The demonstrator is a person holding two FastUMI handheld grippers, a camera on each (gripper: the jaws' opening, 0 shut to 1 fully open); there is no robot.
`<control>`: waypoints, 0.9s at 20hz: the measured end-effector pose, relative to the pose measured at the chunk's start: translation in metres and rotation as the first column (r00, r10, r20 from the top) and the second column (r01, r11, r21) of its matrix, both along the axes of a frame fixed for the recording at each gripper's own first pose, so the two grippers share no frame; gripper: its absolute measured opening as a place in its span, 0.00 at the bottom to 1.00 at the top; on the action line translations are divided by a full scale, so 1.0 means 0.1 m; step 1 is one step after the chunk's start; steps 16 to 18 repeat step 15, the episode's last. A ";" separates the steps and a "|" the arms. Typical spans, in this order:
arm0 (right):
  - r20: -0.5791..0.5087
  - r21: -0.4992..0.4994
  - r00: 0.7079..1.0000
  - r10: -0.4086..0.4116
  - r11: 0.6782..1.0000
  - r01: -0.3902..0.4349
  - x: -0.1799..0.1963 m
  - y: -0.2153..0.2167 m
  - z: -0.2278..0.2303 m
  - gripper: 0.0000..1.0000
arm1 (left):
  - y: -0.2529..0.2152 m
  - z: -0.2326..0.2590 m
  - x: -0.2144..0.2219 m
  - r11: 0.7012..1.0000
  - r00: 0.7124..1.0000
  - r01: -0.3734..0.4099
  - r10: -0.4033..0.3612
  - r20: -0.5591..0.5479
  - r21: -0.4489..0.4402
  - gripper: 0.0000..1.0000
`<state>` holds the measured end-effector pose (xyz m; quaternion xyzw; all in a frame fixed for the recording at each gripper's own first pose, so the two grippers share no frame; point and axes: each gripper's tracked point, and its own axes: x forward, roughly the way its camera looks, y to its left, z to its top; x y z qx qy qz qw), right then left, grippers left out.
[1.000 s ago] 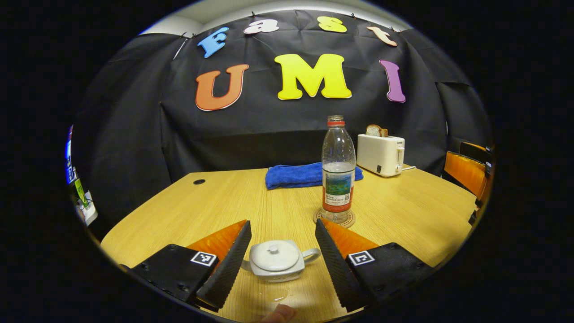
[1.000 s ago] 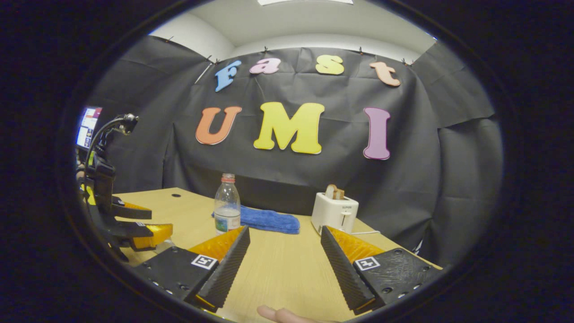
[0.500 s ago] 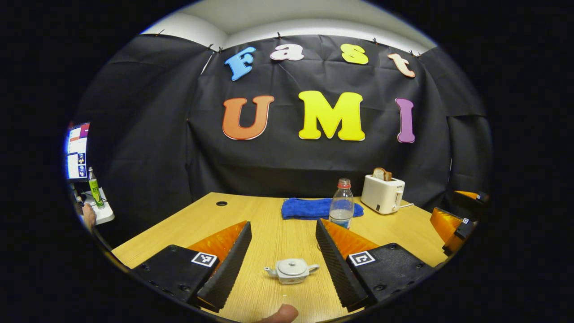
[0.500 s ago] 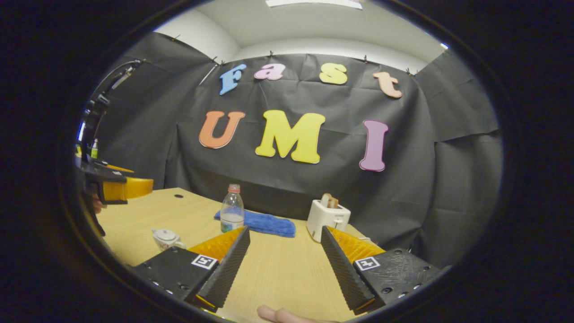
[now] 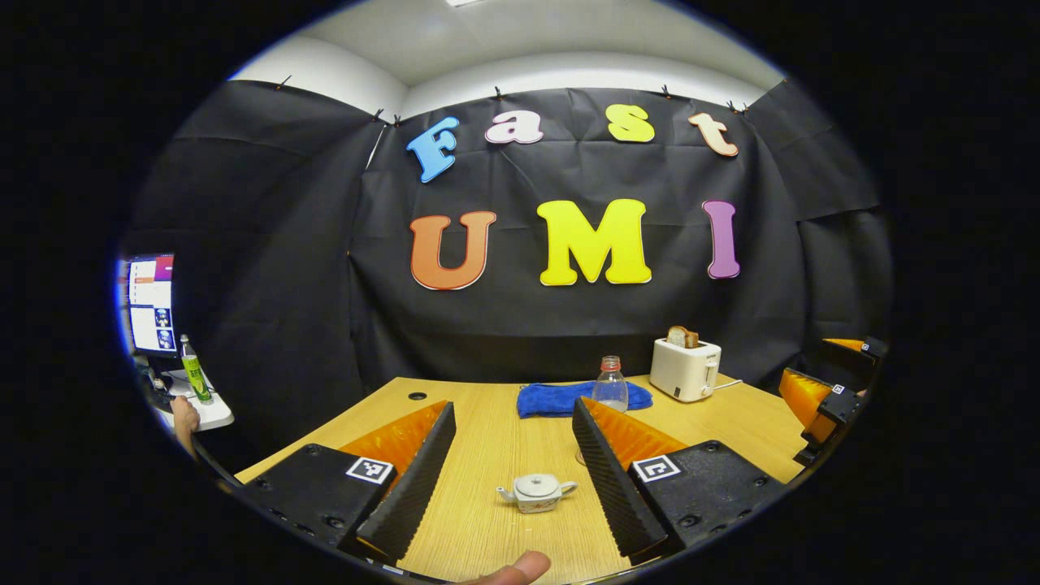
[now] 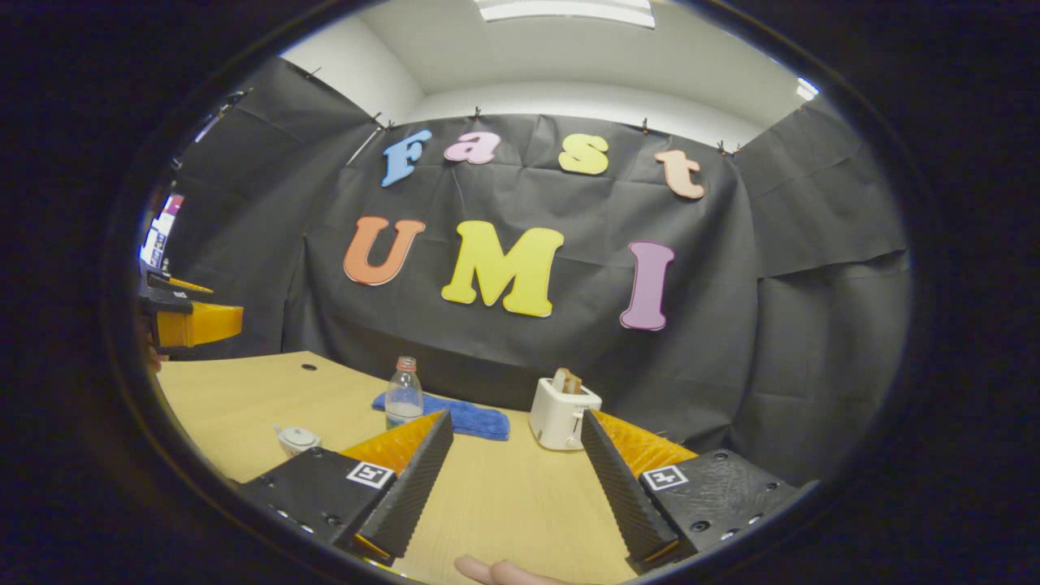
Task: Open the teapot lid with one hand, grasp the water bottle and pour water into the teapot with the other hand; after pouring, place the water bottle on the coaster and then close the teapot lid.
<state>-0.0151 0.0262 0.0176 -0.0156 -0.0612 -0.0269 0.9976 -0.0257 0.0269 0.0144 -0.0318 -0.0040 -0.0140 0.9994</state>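
A small white teapot (image 5: 536, 492) with its lid on stands on the wooden table (image 5: 487, 439), well ahead of and below my open left gripper (image 5: 513, 470). Behind it a clear water bottle (image 5: 609, 390) with a red cap stands upright; my left gripper's right finger hides its base. In the right gripper view the teapot (image 6: 296, 439) is low at the left and the bottle (image 6: 403, 394) stands farther back. My right gripper (image 6: 512, 479) hangs open above bare table (image 6: 504, 496), holding nothing. The right gripper (image 5: 825, 394) is at the right edge of the left gripper view, and the left gripper (image 6: 191, 317) at the far left of the right gripper view.
A folded blue cloth (image 5: 569, 398) lies at the back of the table. A white toaster (image 5: 684, 370) with bread in it stands at the back right. A side desk with a monitor (image 5: 150, 301) and a green bottle (image 5: 193, 378) is at the left.
Both grippers have pulled back and risen from the table. The teapot and bottle look smaller and farther off. The lid stays on the teapot.
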 end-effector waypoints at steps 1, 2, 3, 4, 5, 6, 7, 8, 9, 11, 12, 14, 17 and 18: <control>-0.005 -0.001 1.000 -0.002 1.000 0.002 -0.01 0.00 -0.01 0.98 | -0.02 0.00 0.00 1.000 1.000 0.002 -0.002 0.003 0.013 0.91; -0.011 -0.003 1.000 0.001 1.000 -0.001 -0.01 0.00 -0.04 0.95 | -0.04 -0.03 0.01 1.000 1.000 0.002 -0.002 0.000 0.027 0.91; -0.019 -0.003 1.000 0.005 1.000 -0.005 -0.01 0.01 -0.06 0.98 | -0.07 -0.03 0.02 0.999 1.000 0.004 -0.004 -0.003 0.039 0.91; -0.026 -0.003 1.000 0.007 1.000 -0.008 0.01 0.00 -0.07 0.98 | -0.11 -0.06 0.03 0.999 1.000 0.007 -0.007 -0.009 0.047 0.91; -0.033 -0.004 0.999 0.005 1.000 -0.005 0.02 -0.02 -0.09 0.98 | -0.12 -0.11 0.06 0.999 1.000 0.013 -0.012 -0.017 0.052 0.91; -0.037 -0.001 0.999 -0.003 1.000 0.003 0.03 -0.06 -0.09 0.95 | -0.15 -0.12 0.07 0.998 1.000 0.015 -0.014 -0.025 0.054 0.91; -0.041 0.001 0.999 -0.010 1.000 0.010 0.04 -0.09 -0.10 0.98 | -0.16 -0.13 0.07 0.998 1.000 0.014 -0.012 -0.029 0.058 0.91; -0.044 0.000 0.999 -0.016 1.000 0.016 0.06 -0.11 -0.11 0.95 | -0.15 -0.15 0.09 0.998 0.999 0.010 -0.008 -0.033 0.061 0.91; -0.045 -0.001 0.999 -0.026 1.000 0.026 0.07 -0.14 -0.11 0.98 | -0.12 -0.17 0.10 0.998 0.999 0.005 -0.003 -0.035 0.063 0.91; -0.051 -0.003 0.998 -0.036 0.999 0.036 0.09 -0.17 -0.13 0.98 | -0.09 -0.17 0.13 0.998 0.999 -0.002 0.004 -0.041 0.058 0.91; -0.055 -0.003 0.998 -0.037 0.999 0.037 0.10 -0.18 -0.14 0.98 | -0.09 -0.19 0.13 0.998 0.999 -0.005 0.007 -0.046 0.055 0.91; -0.062 -0.007 0.997 -0.035 0.999 0.035 0.11 -0.18 -0.15 0.98 | -0.08 -0.20 0.14 0.999 0.999 -0.006 0.009 -0.048 0.054 0.91; -0.064 -0.012 0.997 -0.035 0.999 0.035 0.11 -0.19 -0.15 0.98 | -0.09 -0.21 0.14 0.999 0.999 -0.003 0.006 -0.052 0.055 0.91; -0.064 -0.012 0.997 -0.035 0.999 0.035 0.11 -0.19 -0.15 0.98 | -0.09 -0.21 0.14 0.999 0.999 -0.003 0.006 -0.052 0.055 0.91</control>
